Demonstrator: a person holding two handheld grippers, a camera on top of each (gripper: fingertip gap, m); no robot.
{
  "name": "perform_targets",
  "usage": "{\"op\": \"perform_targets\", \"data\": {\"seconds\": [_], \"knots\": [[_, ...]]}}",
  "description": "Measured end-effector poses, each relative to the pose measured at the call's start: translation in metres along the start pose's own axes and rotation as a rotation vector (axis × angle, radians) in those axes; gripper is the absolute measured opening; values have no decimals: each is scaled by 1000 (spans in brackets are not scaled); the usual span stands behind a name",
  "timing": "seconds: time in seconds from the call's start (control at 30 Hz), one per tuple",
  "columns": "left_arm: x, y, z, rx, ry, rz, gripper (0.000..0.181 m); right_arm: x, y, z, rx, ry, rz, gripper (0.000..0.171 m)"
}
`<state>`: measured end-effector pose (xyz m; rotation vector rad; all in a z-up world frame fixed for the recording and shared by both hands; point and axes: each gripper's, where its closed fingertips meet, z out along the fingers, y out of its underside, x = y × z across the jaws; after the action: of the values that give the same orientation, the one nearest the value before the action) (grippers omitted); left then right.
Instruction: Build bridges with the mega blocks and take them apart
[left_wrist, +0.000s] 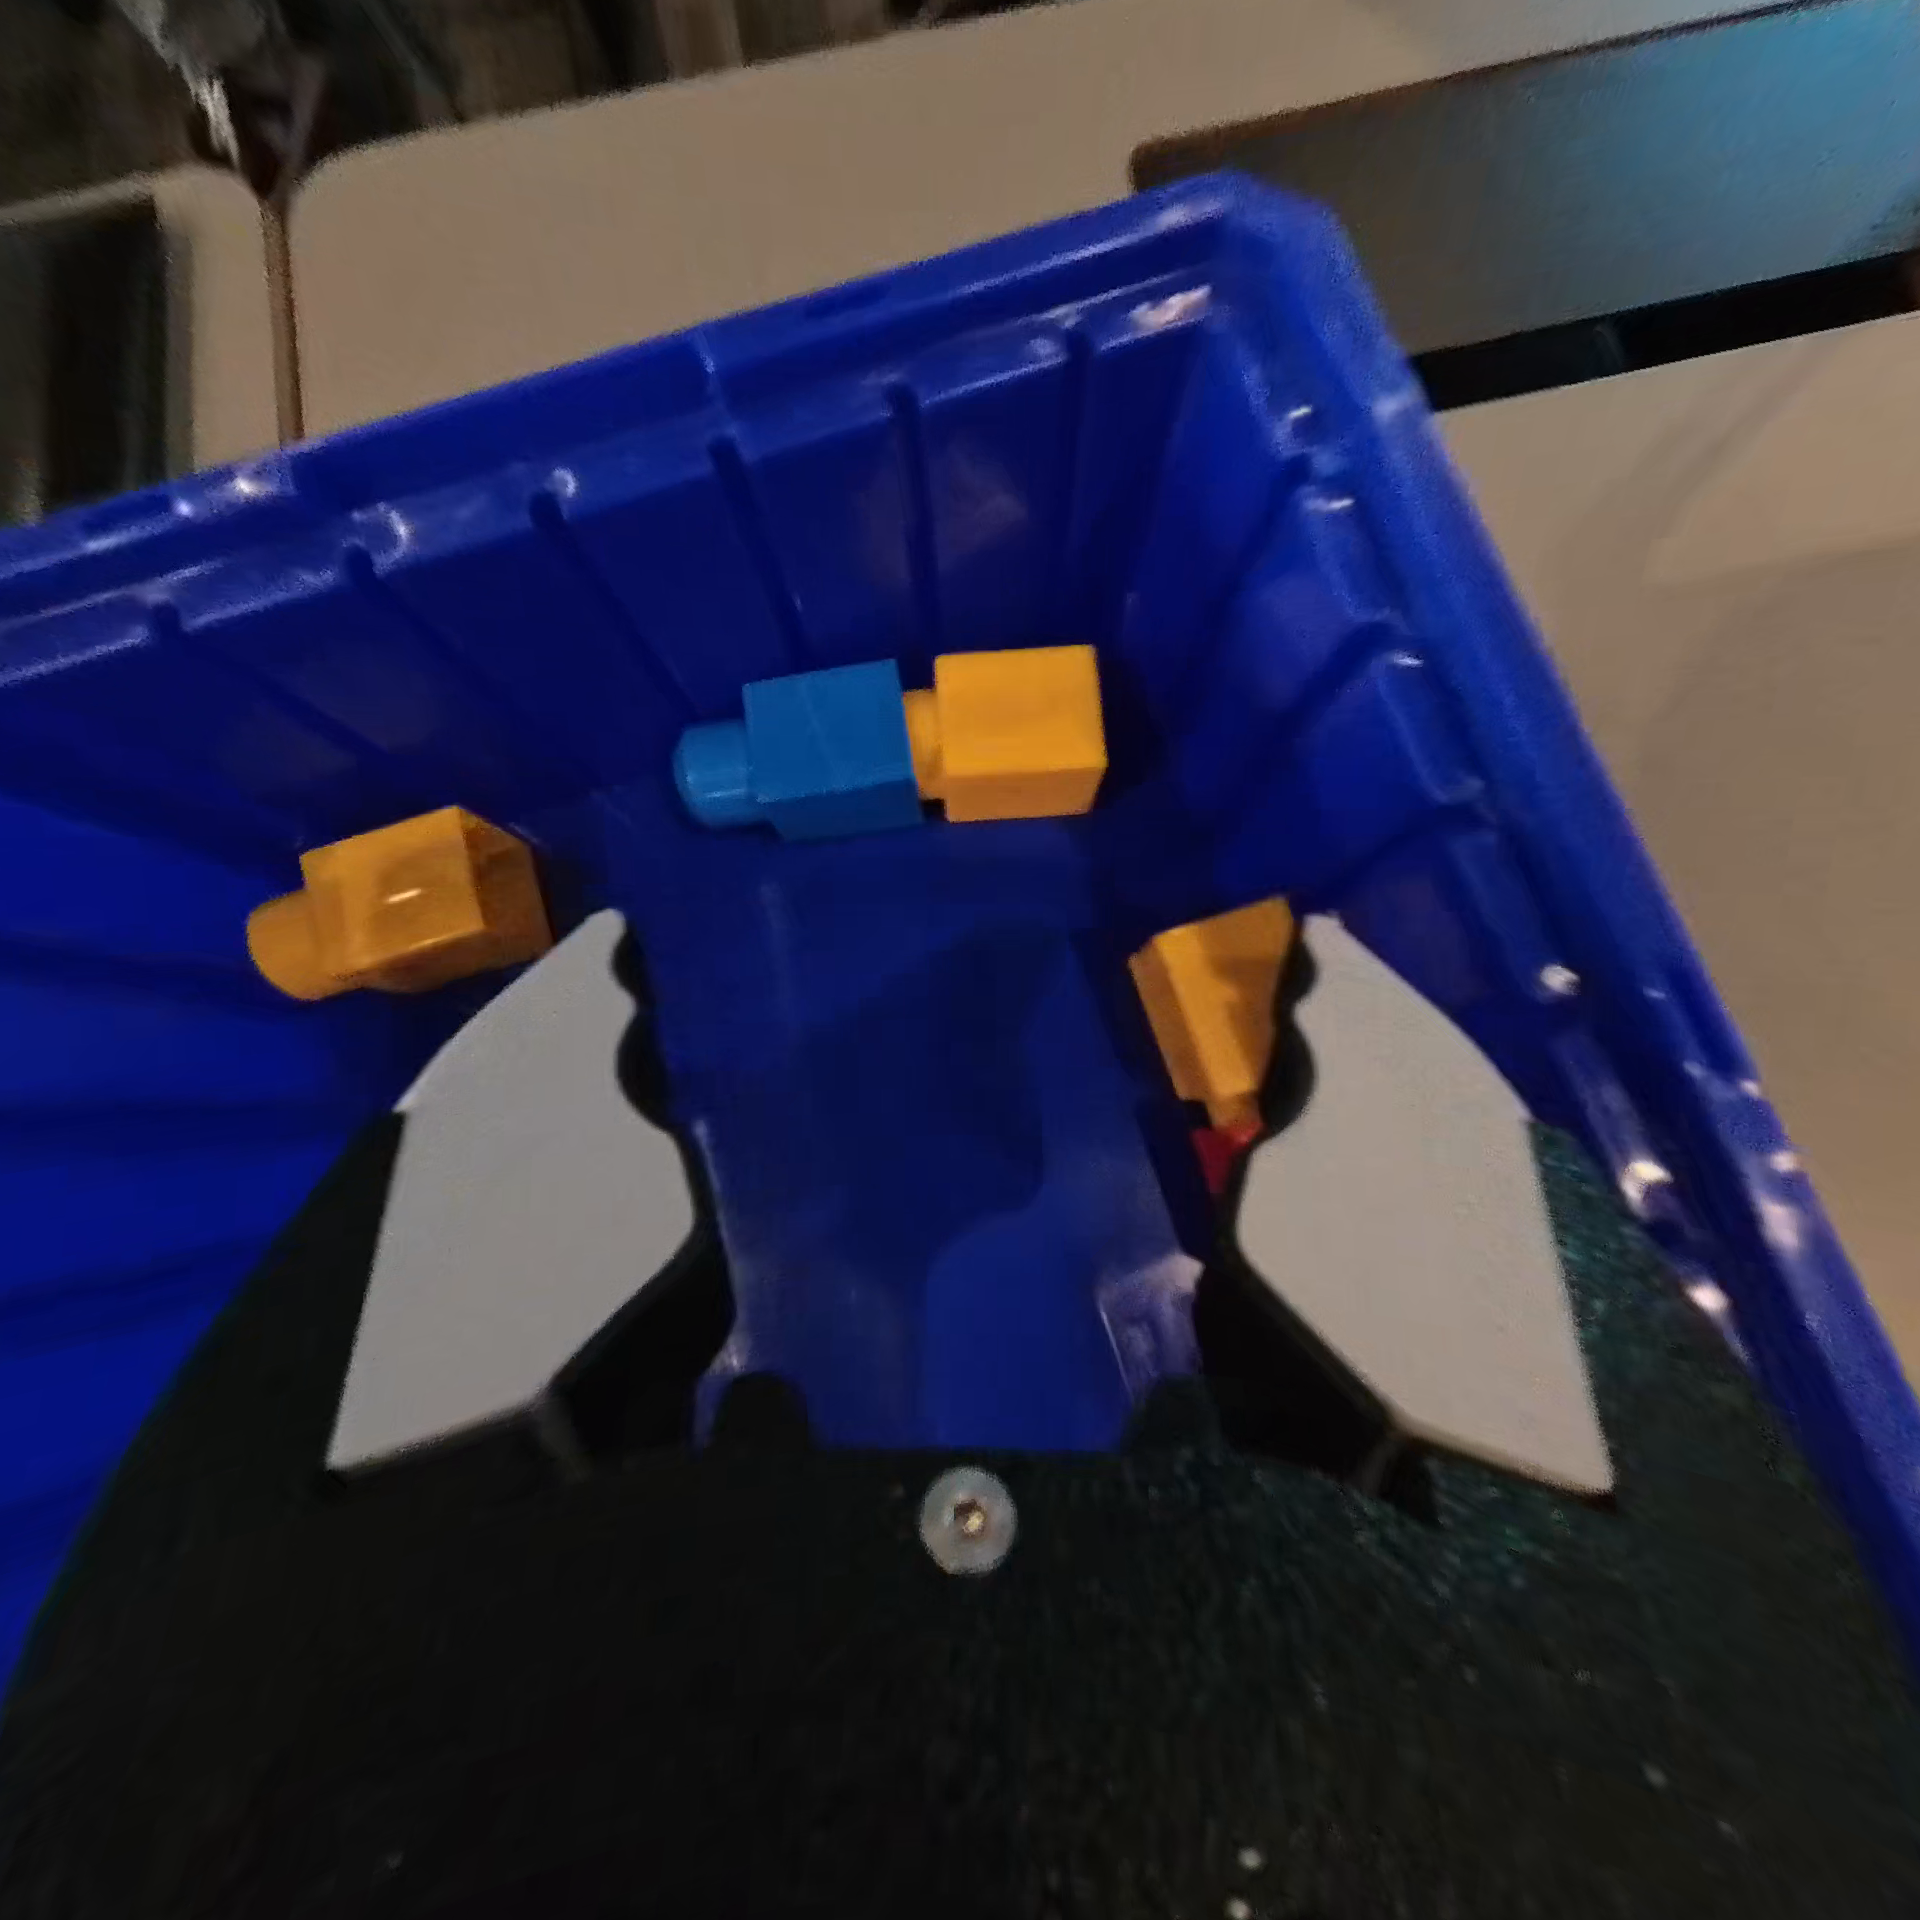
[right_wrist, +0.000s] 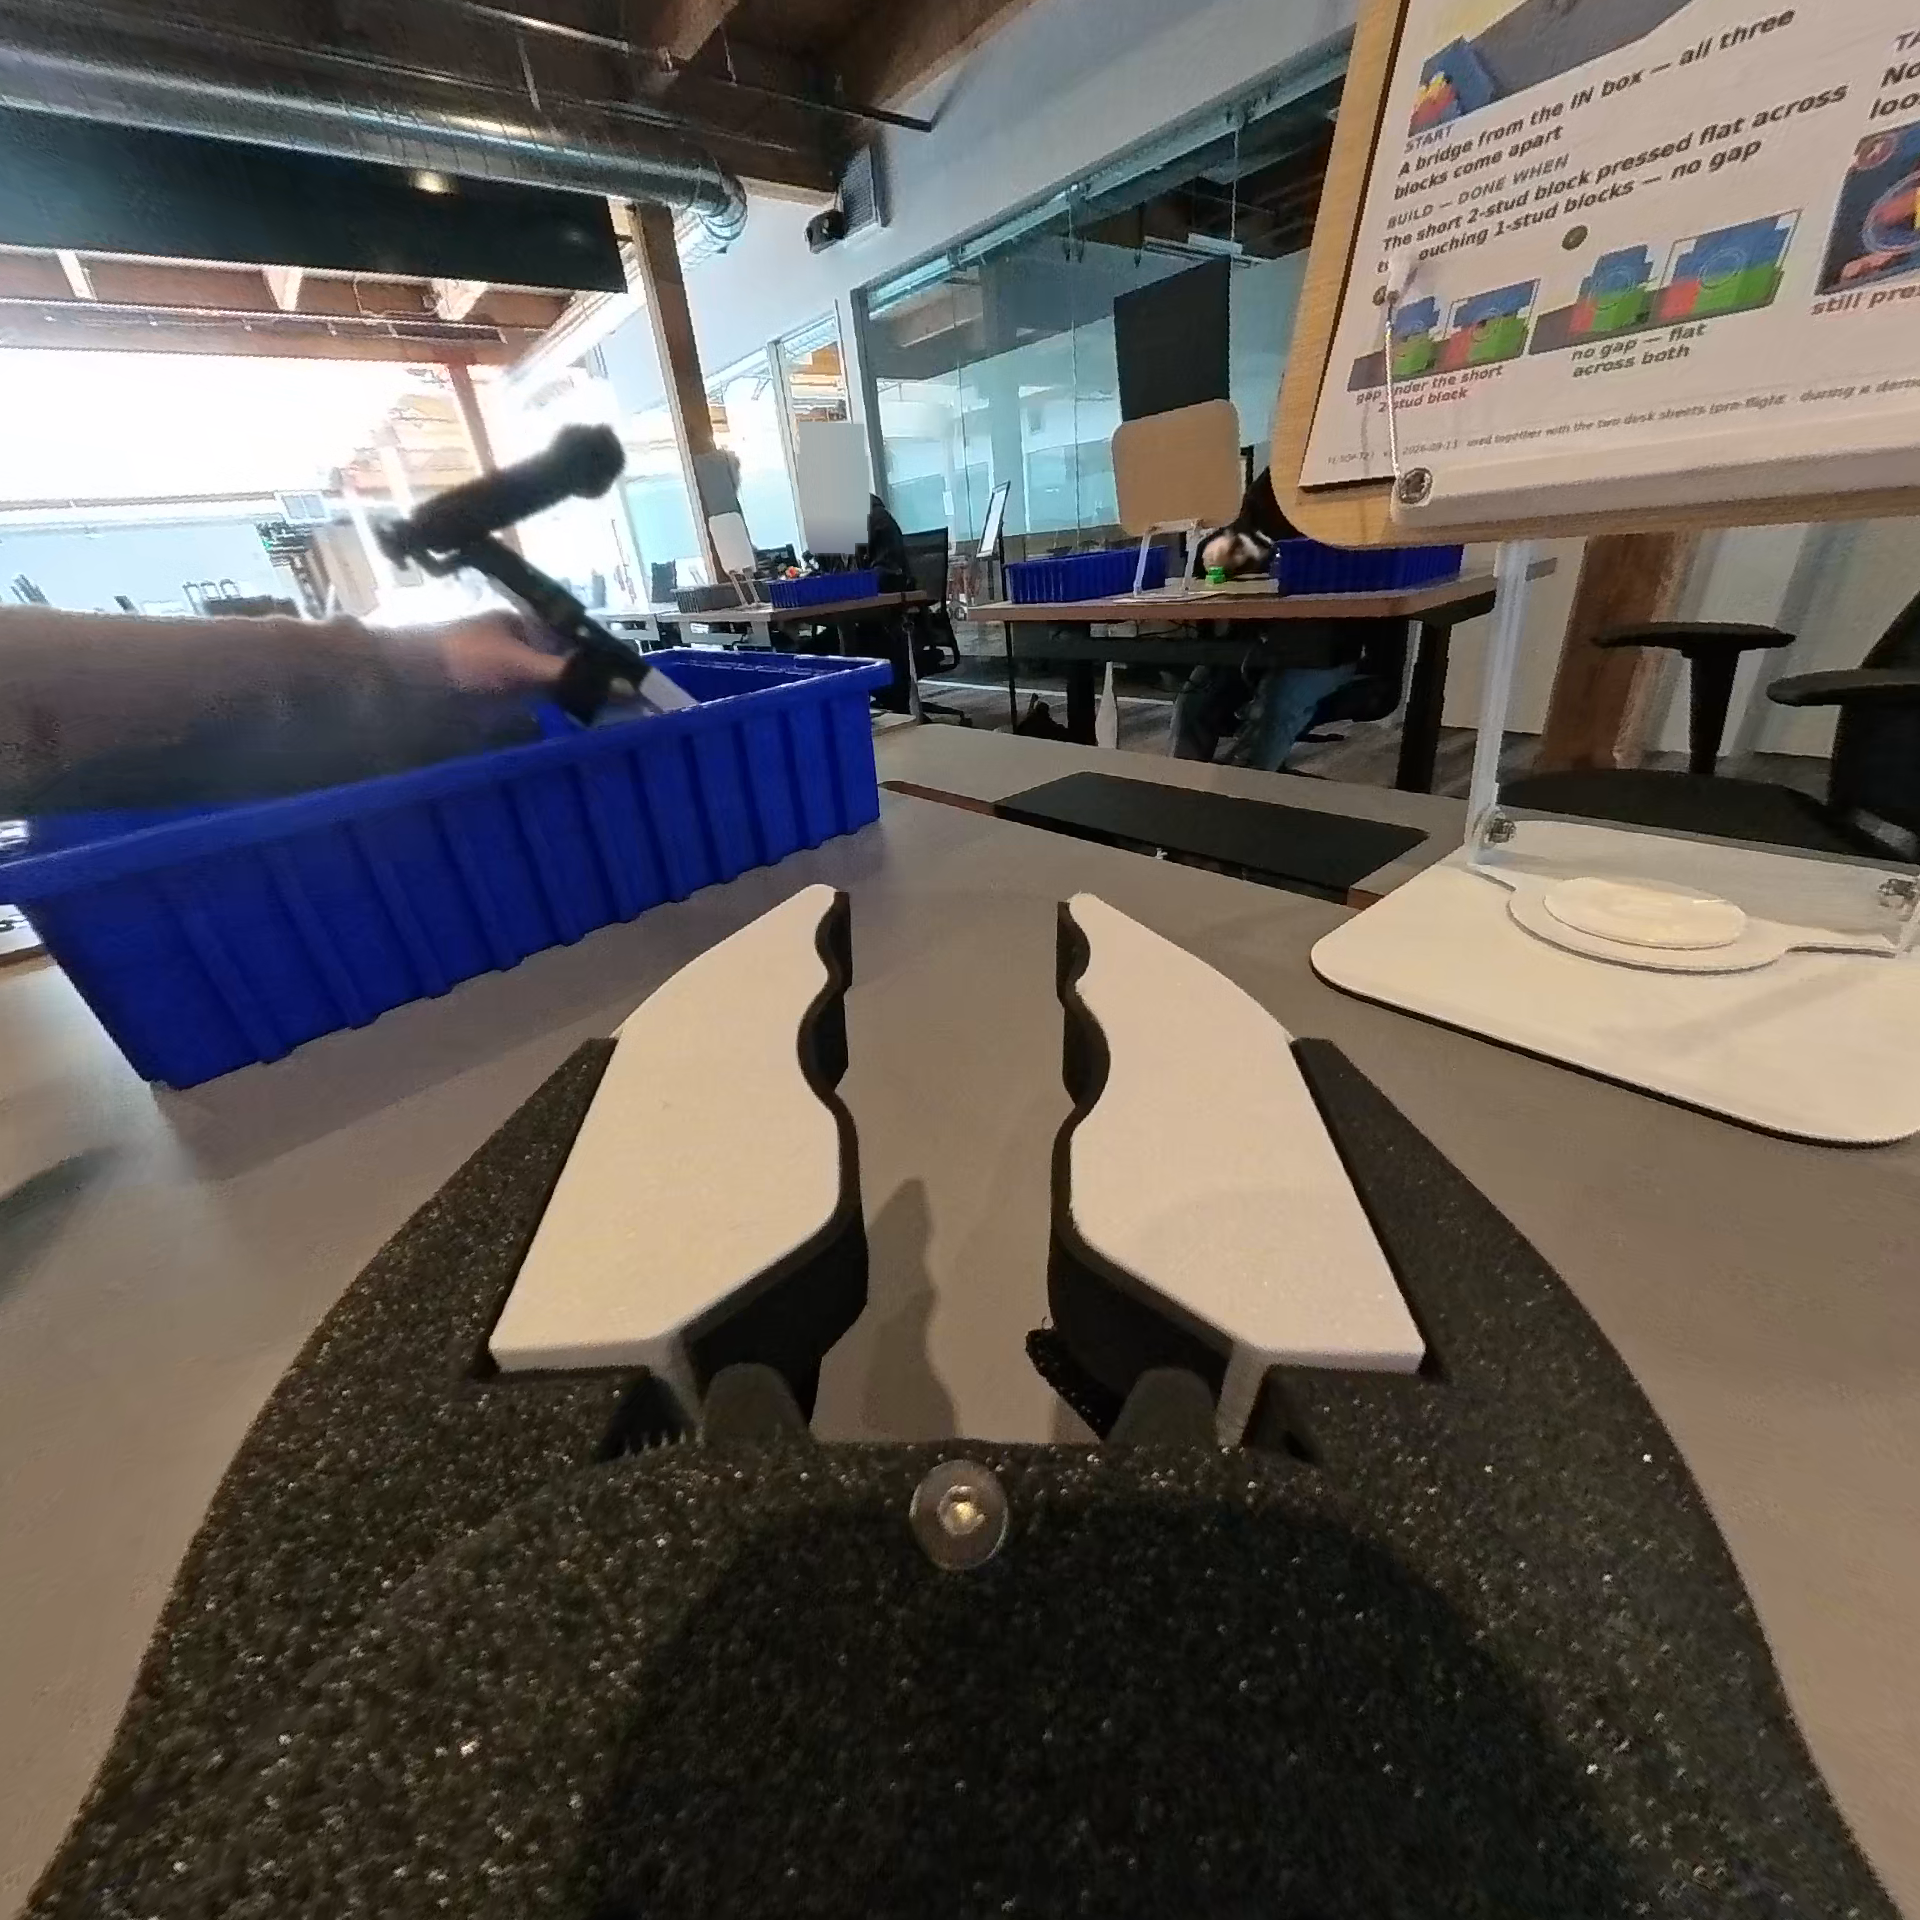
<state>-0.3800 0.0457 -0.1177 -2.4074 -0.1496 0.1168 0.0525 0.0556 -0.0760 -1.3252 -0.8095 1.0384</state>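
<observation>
In the left wrist view my left gripper (left_wrist: 961, 935) is open wide, reaching down into a corner of the blue bin (left_wrist: 935, 416). A light blue block joined to a yellow block (left_wrist: 894, 748) lies ahead of it by the far wall. A single yellow block (left_wrist: 395, 904) lies beyond the left finger. Another yellow block (left_wrist: 1216, 997) with a red piece (left_wrist: 1221, 1148) lies against the right finger (left_wrist: 1403, 1195), partly hidden. In the right wrist view my right gripper (right_wrist: 948, 914) is open and empty over the grey table. The left gripper (right_wrist: 582, 644) shows there inside the bin (right_wrist: 468, 862).
A white stand base (right_wrist: 1558, 997) holding an instruction sheet (right_wrist: 1621, 239) stands at the right of the table. A black mat (right_wrist: 1205, 831) lies behind. A sleeved arm (right_wrist: 208, 696) reaches over the bin. Office chairs (right_wrist: 1829, 727) and other desks stand farther back. From my left tips it is roughly 4 centimetres to the yellow block (left_wrist: 1216, 997); from my right, 40 centimetres.
</observation>
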Motion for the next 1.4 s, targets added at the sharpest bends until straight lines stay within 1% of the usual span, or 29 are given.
{"op": "perform_targets", "data": {"seconds": [0.03, 0.13, 0.23, 0.37, 0.43, 0.5, 0.57, 0.6, 0.67, 0.77, 0.9, 1.0, 1.13, 1.23, 1.27, 1.3, 1.33, 1.37, 1.4], "knots": [[-3, 0, 8, -18, -12, -4, 122, 0, 0, 0, -1, -1, 0, 37], [-12, 1, 28, -64, -61, 9, 129, -1, 1, 0, -4, -4, 0, 37], [-18, -1, 43, -103, -107, 29, 141, -1, 1, 1, -5, -7, 3, 37], [-19, -3, 58, -151, -119, 13, 148, -1, 1, 1, -6, -13, 16, 37], [-21, -1, 65, -183, -132, 21, 147, 0, 1, 1, -5, -15, 22, 36], [-19, 0, 70, -208, -103, -12, 148, 0, 0, 1, -2, -16, 29, 36], [-15, 2, 74, -228, -56, -47, 146, 0, 0, 1, -1, -16, 32, 36], [-12, 2, 76, -225, -23, -64, 140, 0, 0, 1, 0, -17, 33, 36], [-9, -4, 74, -174, 17, -91, 116, 0, 0, 1, 0, -18, 33, 36], [-14, -4, 67, -137, 11, -60, 111, 0, 0, 1, 0, -21, 37, 36], [-21, -2, 42, -96, -28, 68, 110, 0, 0, 1, 1, -22, 38, 36], [-12, -15, 4, 20, -45, 205, 109, -1, 0, 1, -2, -24, 37, 35], [25, -36, -64, 192, -79, 443, 108, -3, 1, 2, -6, -29, 27, 35], [67, -44, -107, 302, -92, 598, 106, -6, 2, 3, -12, -36, 11, 35], [84, -51, -125, 396, -111, 639, 64, -7, 2, 3, -16, -36, 1, 35], [105, -59, -144, 509, -121, 699, 44, -8, 2, 4, -17, -41, -6, 35], [127, -63, -159, 577, -123, 766, 33, -10, 3, 4, -21, -46, -9, 36], [145, -64, -166, 592, -135, 811, 35, -12, 4, 5, -27, -50, -9, 37], [161, -62, -167, 567, -143, 839, 45, -13, 4, 5, -32, -54, -10, 37]]}}
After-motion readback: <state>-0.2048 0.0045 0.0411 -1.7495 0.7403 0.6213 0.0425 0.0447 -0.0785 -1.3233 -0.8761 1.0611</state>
